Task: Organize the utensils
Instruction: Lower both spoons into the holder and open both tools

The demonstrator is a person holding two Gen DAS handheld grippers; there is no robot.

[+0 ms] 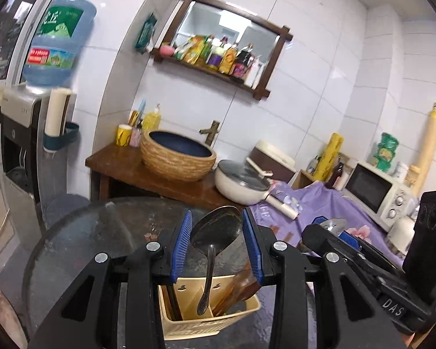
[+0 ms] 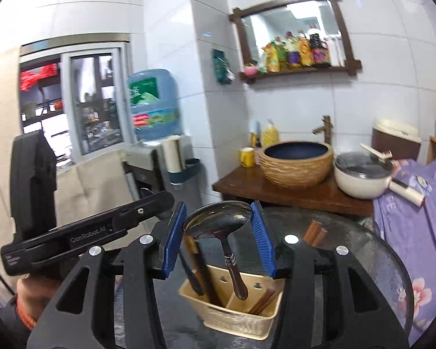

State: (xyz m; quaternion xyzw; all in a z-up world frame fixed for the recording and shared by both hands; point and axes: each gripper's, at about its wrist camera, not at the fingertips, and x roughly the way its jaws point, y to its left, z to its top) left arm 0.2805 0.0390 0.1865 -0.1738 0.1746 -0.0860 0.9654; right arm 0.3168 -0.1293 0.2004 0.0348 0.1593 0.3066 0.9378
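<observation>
My left gripper (image 1: 217,221) is shut on the bowl of a dark metal spoon (image 1: 216,229), whose handle hangs down over a beige utensil holder (image 1: 189,330). Dark sticks stand in the holder's left compartment and wooden utensils (image 1: 235,288) in its right one. My right gripper (image 2: 218,232) is shut on the bowl of a shiny spoon (image 2: 218,219) with a brown handle end, and that end hangs in the holder (image 2: 232,317). In the left wrist view the right gripper (image 1: 334,228) shows at the right with its spoon.
The holder stands on a round glass table (image 2: 363,247) with brown chopsticks (image 2: 314,232) lying on it. Behind are a wooden counter with a woven basin (image 2: 296,160), a white lidded pan (image 2: 360,177), a water dispenser (image 1: 23,145) and a microwave (image 1: 375,192) on a purple cloth.
</observation>
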